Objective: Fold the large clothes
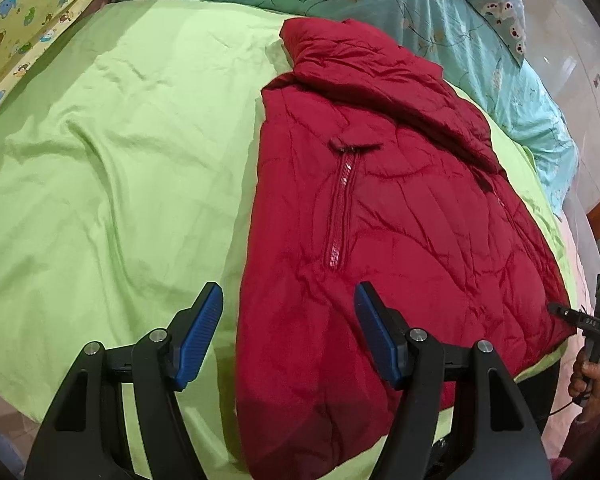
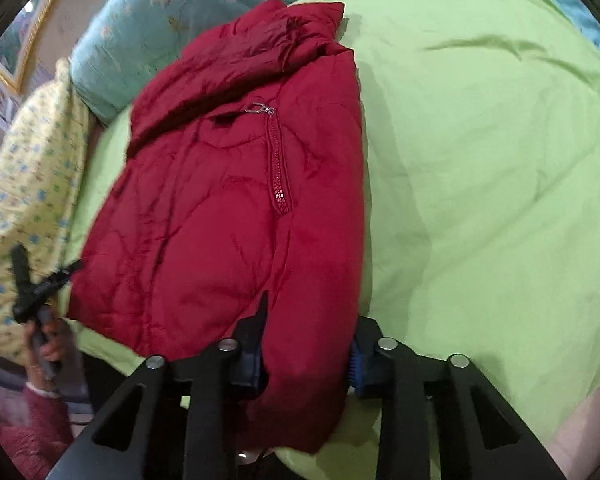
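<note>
A dark red padded jacket [image 1: 380,208] lies on a green sheet [image 1: 112,168], sleeves folded in, collar far and hem near me. My left gripper [image 1: 288,320] is open and empty above the hem's left corner. My right gripper [image 2: 304,360] has its blue fingers on either side of the jacket's [image 2: 236,200] near hem corner, and the cloth fills the gap between them. The right gripper also shows in the left wrist view [image 1: 580,316] at the jacket's right hem edge. The left gripper shows small in the right wrist view [image 2: 40,280] beside the jacket's left edge.
A turquoise floral quilt [image 1: 440,12] lies along the far side of the bed. A yellow patterned pillow [image 1: 24,28] is at the far left. The green sheet [image 2: 480,168] spreads wide beside the jacket. The bed's near edge is just under the grippers.
</note>
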### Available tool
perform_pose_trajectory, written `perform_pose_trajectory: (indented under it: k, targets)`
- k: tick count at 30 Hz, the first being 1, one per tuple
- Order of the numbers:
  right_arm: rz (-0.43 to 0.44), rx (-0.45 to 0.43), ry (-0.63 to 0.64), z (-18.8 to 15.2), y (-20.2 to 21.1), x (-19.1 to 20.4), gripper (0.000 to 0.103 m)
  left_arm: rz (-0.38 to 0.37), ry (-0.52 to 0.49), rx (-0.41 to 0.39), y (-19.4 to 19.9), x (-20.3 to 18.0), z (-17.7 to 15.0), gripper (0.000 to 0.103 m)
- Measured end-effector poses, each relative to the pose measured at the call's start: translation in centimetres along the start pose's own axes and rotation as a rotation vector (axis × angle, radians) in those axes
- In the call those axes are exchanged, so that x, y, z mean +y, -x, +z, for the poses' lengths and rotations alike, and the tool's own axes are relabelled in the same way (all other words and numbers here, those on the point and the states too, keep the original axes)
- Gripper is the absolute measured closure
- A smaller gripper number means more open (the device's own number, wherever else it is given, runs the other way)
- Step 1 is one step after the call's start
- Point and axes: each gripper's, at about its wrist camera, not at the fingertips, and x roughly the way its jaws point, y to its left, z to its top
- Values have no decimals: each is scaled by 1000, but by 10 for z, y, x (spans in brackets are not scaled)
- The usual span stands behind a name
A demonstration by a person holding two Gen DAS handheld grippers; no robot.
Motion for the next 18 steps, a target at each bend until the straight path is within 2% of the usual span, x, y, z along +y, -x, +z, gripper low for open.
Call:
perform_pose_trajectory:
  k: [6, 12, 18]
  targets:
    - [-10, -33, 40, -4, -1, 9, 77, 4, -20, 20, 0, -1, -12, 35]
    - [-12, -47, 45, -3, -1, 9, 76, -47, -19, 42, -6, -4, -29, 35]
    - [-75, -49, 87, -6, -6, 16, 71, -58, -57, 37, -10, -12, -38, 36]
